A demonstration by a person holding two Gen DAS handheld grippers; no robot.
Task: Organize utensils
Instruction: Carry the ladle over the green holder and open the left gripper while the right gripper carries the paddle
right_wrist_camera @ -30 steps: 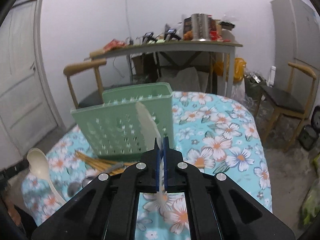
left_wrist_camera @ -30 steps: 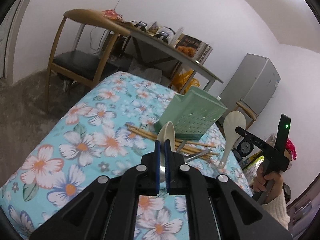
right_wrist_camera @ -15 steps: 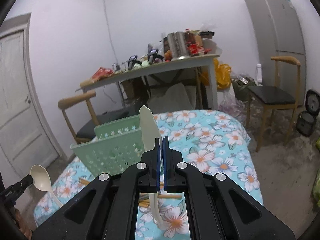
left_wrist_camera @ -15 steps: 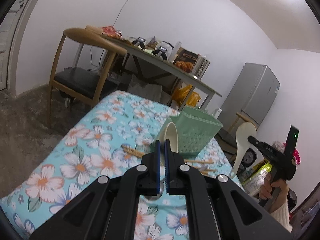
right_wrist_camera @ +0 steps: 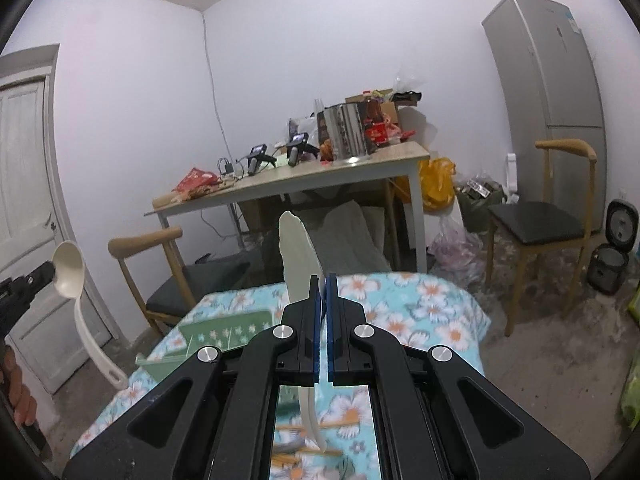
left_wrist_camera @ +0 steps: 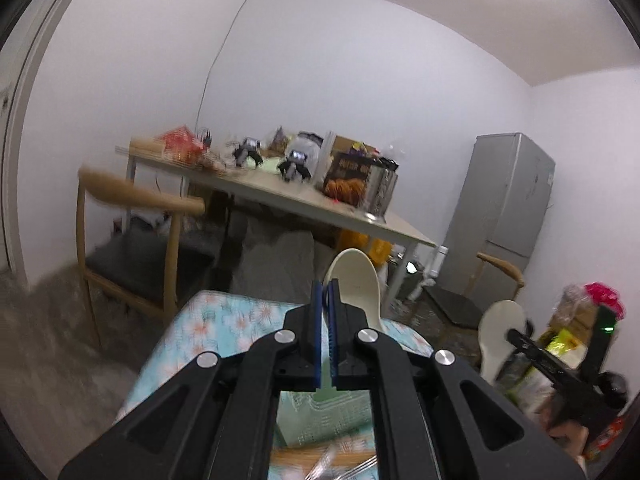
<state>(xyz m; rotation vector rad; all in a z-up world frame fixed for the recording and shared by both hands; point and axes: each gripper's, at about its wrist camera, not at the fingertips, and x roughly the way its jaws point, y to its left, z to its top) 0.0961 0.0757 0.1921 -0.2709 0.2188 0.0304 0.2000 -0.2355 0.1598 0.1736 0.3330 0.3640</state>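
My left gripper (left_wrist_camera: 325, 286) is shut on a cream ladle (left_wrist_camera: 356, 284), whose bowl stands up past the fingertips. From the right wrist view the same ladle (right_wrist_camera: 70, 264) hangs handle-down from the left gripper (right_wrist_camera: 46, 270) at the far left. My right gripper (right_wrist_camera: 323, 280) is shut on a cream rice paddle (right_wrist_camera: 298, 256); its blade points up and its handle runs down between the arms. The paddle (left_wrist_camera: 500, 332) also shows at the right of the left wrist view. A green perforated basket (right_wrist_camera: 224, 332) sits below on the floral tablecloth (right_wrist_camera: 432, 304), with wooden chopsticks (right_wrist_camera: 332, 424) beside it.
Behind the floral table stands a cluttered white desk (right_wrist_camera: 320, 180) with a wooden chair (right_wrist_camera: 168, 264) at its left. Another chair (right_wrist_camera: 536, 228), a grey fridge (right_wrist_camera: 548, 72) and a rice cooker (right_wrist_camera: 620, 228) stand at the right. A white door (right_wrist_camera: 24, 184) is on the left.
Both grippers have risen well above the table with their utensils still gripped. The basket and chopsticks have dropped low in both views, and the left view is motion-blurred.
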